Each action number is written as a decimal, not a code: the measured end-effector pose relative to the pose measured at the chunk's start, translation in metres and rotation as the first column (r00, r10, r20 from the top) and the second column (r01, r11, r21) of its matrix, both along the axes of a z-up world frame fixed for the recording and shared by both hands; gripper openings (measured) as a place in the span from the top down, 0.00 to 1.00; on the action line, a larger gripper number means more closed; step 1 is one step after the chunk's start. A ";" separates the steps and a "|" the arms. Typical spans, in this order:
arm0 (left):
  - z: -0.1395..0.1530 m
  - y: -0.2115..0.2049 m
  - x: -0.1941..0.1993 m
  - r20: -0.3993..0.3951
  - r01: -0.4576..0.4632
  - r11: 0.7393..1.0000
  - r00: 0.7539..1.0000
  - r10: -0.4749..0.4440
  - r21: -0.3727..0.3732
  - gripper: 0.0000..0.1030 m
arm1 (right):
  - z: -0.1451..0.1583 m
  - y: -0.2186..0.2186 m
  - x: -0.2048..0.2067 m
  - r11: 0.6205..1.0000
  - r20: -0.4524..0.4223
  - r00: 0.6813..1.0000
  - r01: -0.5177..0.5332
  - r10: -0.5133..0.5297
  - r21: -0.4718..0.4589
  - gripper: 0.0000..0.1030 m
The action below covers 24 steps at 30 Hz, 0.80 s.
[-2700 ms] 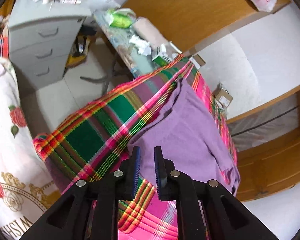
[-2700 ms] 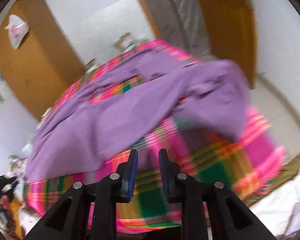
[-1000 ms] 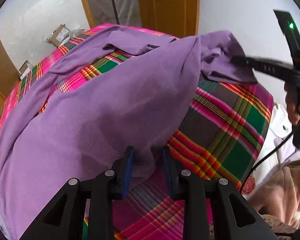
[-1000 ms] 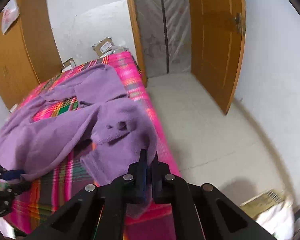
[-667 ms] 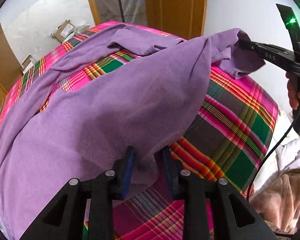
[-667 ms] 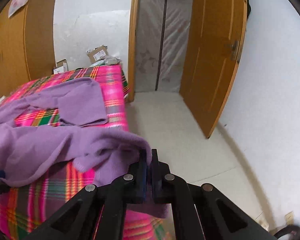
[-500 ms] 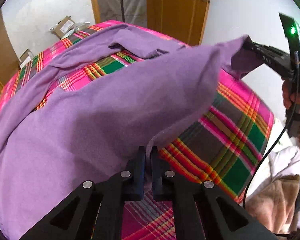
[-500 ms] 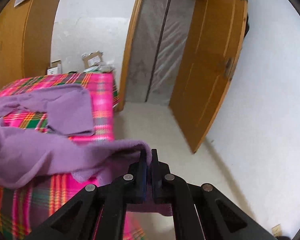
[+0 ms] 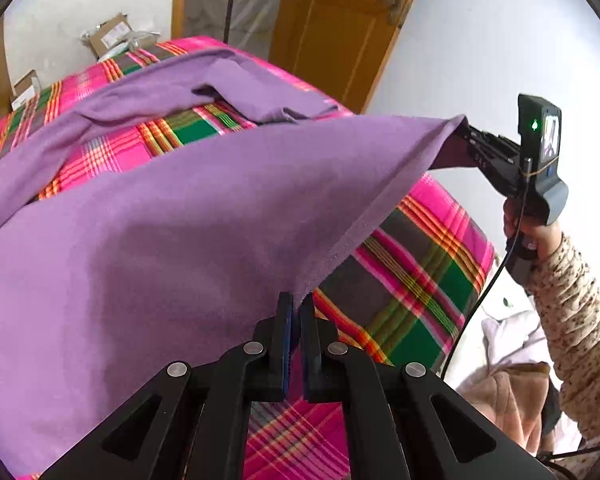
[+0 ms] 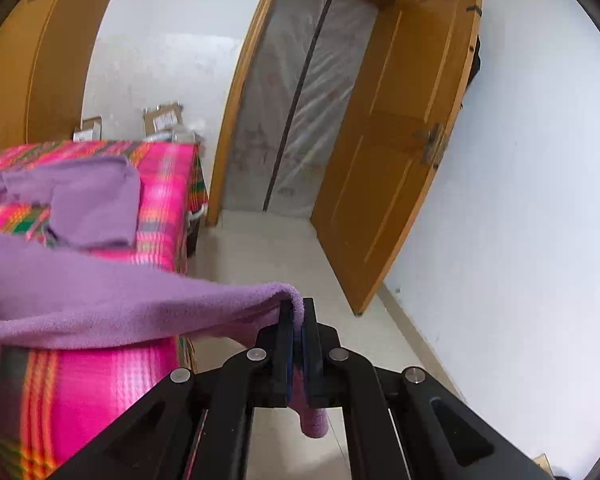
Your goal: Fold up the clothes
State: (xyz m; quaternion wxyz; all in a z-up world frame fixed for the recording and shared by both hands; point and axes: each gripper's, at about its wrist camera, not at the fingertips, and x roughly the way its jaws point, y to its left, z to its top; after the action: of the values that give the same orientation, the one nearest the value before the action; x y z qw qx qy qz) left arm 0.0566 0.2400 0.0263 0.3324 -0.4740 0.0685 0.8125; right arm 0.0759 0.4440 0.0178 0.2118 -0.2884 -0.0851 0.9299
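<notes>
under garment: plaid bed (image 9: pixel 420 264) partly hiding
purple garment (image 9: pixel 204 216): hem stretching between grippers
left gripper (image 9: pixel 296 312): pinching hem
right gripper (image 10: pixel 298 316): pinching corner

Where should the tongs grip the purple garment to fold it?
At its near hem, one corner each, coming in from the bed's near edge. The purple garment lies flat on the plaid bed, so only the edge offers a pinchable lip. Both already have it: left tongs shut on the hem, right tongs on the far corner, hem taut between.
</notes>
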 end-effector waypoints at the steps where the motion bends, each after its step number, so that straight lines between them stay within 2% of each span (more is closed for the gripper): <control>1: 0.000 0.001 0.002 -0.005 0.004 1.000 1.000 -0.004 -0.008 0.97 | -0.005 0.003 0.003 1.000 0.014 1.000 -0.003 0.003 -0.009 0.97; 4: 0.001 0.003 0.003 -0.008 0.017 1.000 1.000 -0.017 -0.021 0.97 | -0.020 0.006 0.012 1.000 0.065 0.998 -0.012 0.014 -0.028 0.97; 8: 0.000 0.001 0.000 0.019 0.008 1.000 1.000 -0.008 -0.012 0.97 | -0.031 0.021 0.017 0.981 0.148 0.987 -0.042 0.070 -0.189 0.97; 11: 0.003 0.001 0.001 0.017 0.011 1.000 1.000 -0.011 -0.012 0.97 | -0.029 0.032 0.023 0.956 0.158 0.982 -0.050 0.099 -0.290 0.97; 14: 0.006 -0.001 0.000 0.021 0.013 1.000 1.000 -0.013 -0.002 0.97 | -0.021 0.041 0.035 0.936 0.130 0.985 -0.064 0.115 -0.347 0.97; 17: 0.008 -0.004 -0.001 0.026 0.014 1.000 1.000 -0.014 0.006 0.97 | -0.022 0.045 0.044 0.931 0.148 0.981 -0.065 0.125 -0.358 0.97; 20: 0.008 -0.007 0.000 0.040 0.010 1.000 0.999 -0.011 0.014 0.97 | -0.029 0.045 0.044 0.941 0.218 0.967 -0.054 0.133 -0.333 0.97; 22: 0.007 -0.010 0.000 0.050 0.010 1.000 0.999 -0.011 0.017 0.97 | -0.038 0.045 0.041 0.937 0.291 0.944 -0.045 0.153 -0.346 0.97; 24: 0.007 -0.012 0.001 0.059 0.009 1.000 0.998 -0.011 0.021 0.97 | -0.047 0.045 0.041 0.947 0.375 0.915 -0.018 0.145 -0.322 0.97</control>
State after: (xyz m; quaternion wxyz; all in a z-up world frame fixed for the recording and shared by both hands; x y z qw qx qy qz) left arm 0.0574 0.2275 0.0334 0.3433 -0.4940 0.0524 0.7971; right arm 0.1165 0.4887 -0.0291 0.1027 -0.4955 0.0099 0.8625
